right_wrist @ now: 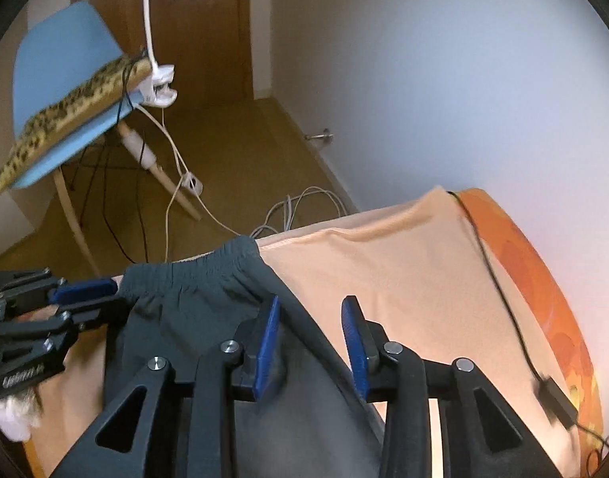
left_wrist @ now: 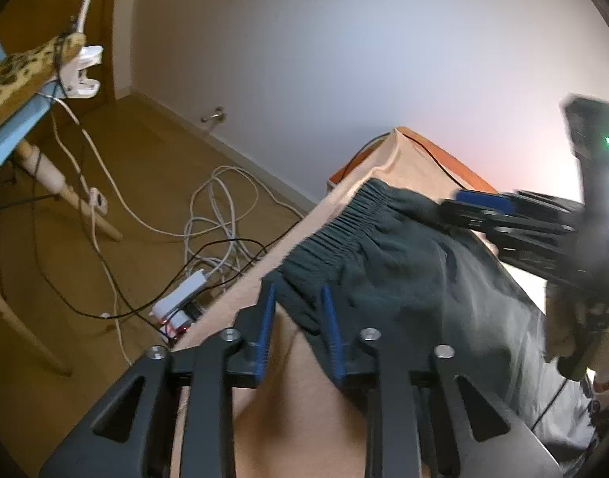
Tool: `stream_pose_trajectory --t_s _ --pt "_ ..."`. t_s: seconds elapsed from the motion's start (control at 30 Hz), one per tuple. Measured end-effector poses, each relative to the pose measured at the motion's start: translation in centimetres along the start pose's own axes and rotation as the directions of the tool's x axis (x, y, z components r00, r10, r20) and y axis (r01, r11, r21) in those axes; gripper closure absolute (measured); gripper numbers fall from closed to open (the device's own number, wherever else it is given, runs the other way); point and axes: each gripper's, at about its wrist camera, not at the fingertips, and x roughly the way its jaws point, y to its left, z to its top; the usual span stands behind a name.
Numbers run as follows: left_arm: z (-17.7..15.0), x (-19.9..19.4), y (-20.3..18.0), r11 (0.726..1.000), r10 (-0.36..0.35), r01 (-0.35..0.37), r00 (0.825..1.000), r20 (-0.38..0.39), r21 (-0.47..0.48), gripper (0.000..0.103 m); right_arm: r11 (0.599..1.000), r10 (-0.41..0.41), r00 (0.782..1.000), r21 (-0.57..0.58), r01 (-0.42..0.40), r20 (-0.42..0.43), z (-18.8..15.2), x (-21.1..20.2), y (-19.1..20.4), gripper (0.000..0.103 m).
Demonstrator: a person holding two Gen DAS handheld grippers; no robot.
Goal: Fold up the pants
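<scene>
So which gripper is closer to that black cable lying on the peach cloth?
Right gripper: at the pants edge facing the black cable. Left gripper: across the pants, farther off.

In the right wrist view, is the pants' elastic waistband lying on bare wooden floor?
No. The pants lie with their waistband on a peach sheet covering a raised surface above the floor.

Dark grey-green pants [left_wrist: 388, 255], elastic waistband gathered, lying flat on peach cloth [right_wrist: 404, 263]; legs apparently out of view.
</scene>
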Motion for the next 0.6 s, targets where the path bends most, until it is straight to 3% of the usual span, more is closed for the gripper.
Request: stream_pose_trajectory --t_s 0.13,0.3,0.43,0.6 --pt "0.1 -2.2 0.1 1.0 0.002 -0.002 1.0 0.024 -0.009 0.078 0.999 -0.012 0.999 0.034 0.01 0.051 -1.6 -5.8 -1.5 0.07" --pt "-0.8 -6.9 -1.8 0.998 -0.06 0.059 0.996 0.059 0.029 0.078 0.998 -0.02 0.993 0.069 0.012 0.115 -5.6 -14.7 -2.5 0.069" --pt "-2.3 -9.9 -4.1 0.99 -0.119 0.115 0.991 0.057 0.079 0.078 0.993 -0.085 0.987 0.096 0.073 0.135 -10.9 -23.3 -3.1 0.07" --pt "-5.1 -12.6 -8.4 0.963 -0.212 0.209 0.977 -0.002 0.168 0.078 0.972 -0.194 0.973 0.161 0.173 0.125 -18.9 -33.6 -4.1 0.069"
